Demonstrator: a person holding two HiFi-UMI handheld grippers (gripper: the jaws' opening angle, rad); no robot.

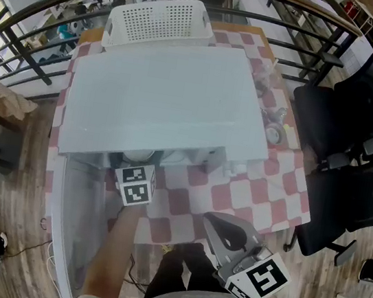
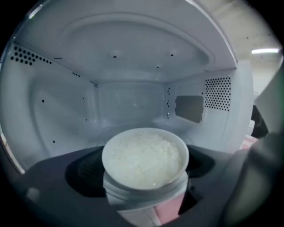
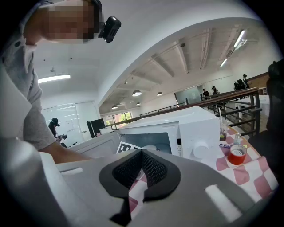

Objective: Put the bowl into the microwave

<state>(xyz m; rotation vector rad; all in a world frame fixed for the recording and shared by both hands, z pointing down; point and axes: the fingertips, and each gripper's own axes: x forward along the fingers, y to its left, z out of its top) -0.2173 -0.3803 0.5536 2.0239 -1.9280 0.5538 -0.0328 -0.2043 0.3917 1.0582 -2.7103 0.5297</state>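
The bowl (image 2: pixel 146 194) and microwave (image 1: pixel 159 99) are white, the tablecloth (image 1: pixel 235 194) pink-and-white checked, the cup (image 3: pixel 237 155) seemingly red.

a pink-and-white checked table (image 1: pixel 234 200) is lying under and ahead of the right gripper (image 1: pixel 212 219). wooden plank floor (image 1: pixel 22 183) is showing well off to that gripper's left and again past the table to its right. black office chairs (image 1: pixel 346 196) are standing to its right, just beside the table's edge. a dark metal railing (image 3: pixel 230 95) is running round beyond the table's far side. far ahead of the gripper an open hall is stretching away under a white ceiling (image 3: pixel 146 40), where strip lights (image 3: pixel 239 39) and round lamps (image 3: pixel 136 93) are glowing. windows (image 3: pixel 117 119) are letting daylight in at the hall's far end, ahead and slightly left.
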